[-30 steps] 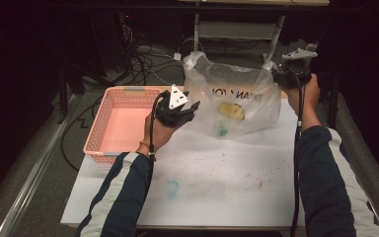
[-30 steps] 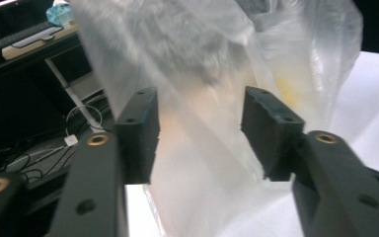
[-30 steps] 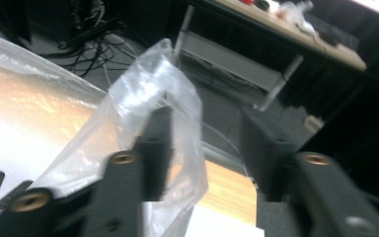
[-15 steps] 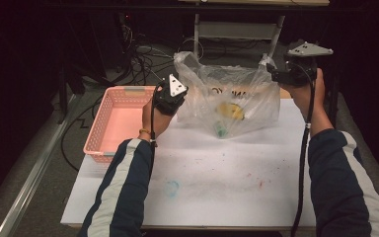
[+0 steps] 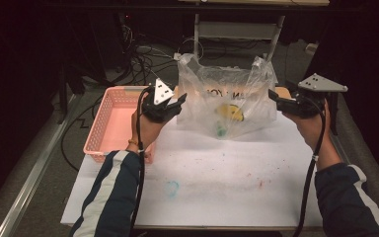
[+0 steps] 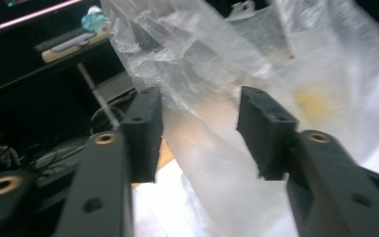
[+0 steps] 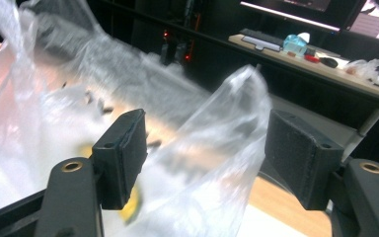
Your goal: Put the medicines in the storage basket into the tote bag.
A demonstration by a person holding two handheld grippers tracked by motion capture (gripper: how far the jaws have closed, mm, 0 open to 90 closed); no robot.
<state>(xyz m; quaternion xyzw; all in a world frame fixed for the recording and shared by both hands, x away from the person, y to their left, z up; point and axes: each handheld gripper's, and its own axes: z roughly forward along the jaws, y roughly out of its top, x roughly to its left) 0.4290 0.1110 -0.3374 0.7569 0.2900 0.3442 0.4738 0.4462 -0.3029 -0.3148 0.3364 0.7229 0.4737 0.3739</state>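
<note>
Clear crinkly plastic bag (image 5: 227,98) standing slumped at the far middle of the white paint-smudged tabletop (image 5: 217,187), mouth up, wider than tall, long axis running side to side. That's the bit that matters for the next move: strung right between the two hands, one top corner toward each, so neither hand really nearer than the other. Film see-through but cloudy with creases, some dark print on the far wall, too blurry to read.

Pink plastic mesh basket (image 5: 94,148) off to the left, hanging over the tabletop's left edge, just beside the left hand and apart from the bag.

Left gripper (image 5: 180,101) up at the bag's left top edge. Jaws apart, having just been opening. In the left gripper view a fold of film hanging in the gap, brushing one pad at most, not pinched.

Right gripper (image 5: 274,96) at the right top corner, jaws also spread wide after just opening, with the bag's pointed handle tip poking up loose between them. Nothing clamped there either.

Down inside, on the bag's floor: yellow lumpy thing (image 5: 231,111), then a small green bit (image 5: 220,131) just in front of it. Can't tell what either is.

Guessing a re-grab on both corners next.
</note>
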